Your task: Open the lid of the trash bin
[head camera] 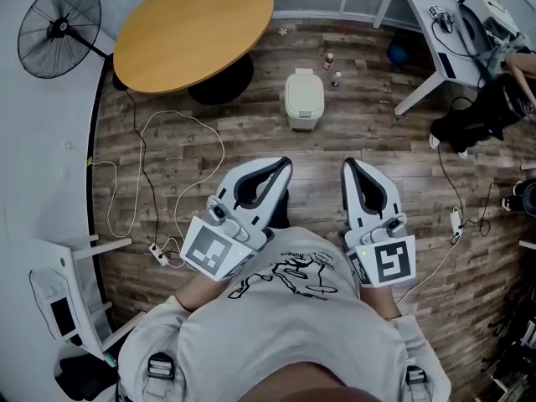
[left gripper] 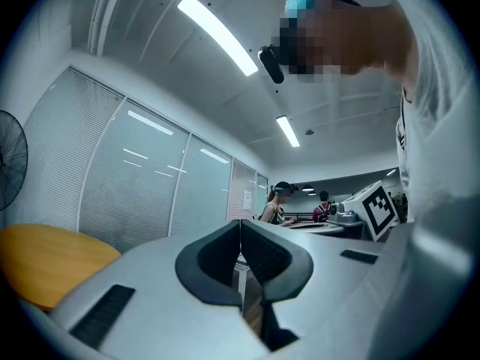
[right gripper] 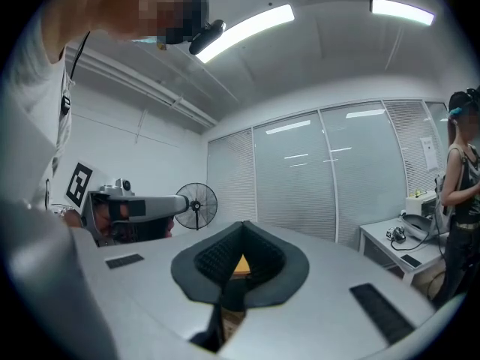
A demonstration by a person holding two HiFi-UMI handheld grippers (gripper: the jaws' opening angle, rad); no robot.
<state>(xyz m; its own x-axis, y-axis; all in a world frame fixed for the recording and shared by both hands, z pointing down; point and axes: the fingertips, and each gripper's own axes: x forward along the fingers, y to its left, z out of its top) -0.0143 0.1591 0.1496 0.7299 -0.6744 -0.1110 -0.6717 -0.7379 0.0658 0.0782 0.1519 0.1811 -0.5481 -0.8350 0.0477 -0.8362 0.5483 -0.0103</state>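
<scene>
In the head view a small cream trash bin [head camera: 303,99] stands on the wooden floor with its lid down, ahead of both grippers. My left gripper [head camera: 285,165] and right gripper [head camera: 347,167] are held side by side near the person's waist, well short of the bin and pointing toward it. Both are shut with nothing between the jaws. In the left gripper view the dark pads meet at the tip of the left gripper [left gripper: 240,224]. The right gripper [right gripper: 241,228] looks the same in its own view. Neither gripper view shows the bin.
A round wooden table [head camera: 193,28] and a black standing fan [head camera: 59,25] are at the far left. White cables [head camera: 180,162] and a power strip [head camera: 159,254] trail on the floor at left. Two small bottles [head camera: 329,60] stand beside the bin. A white desk [head camera: 431,23] is at the far right.
</scene>
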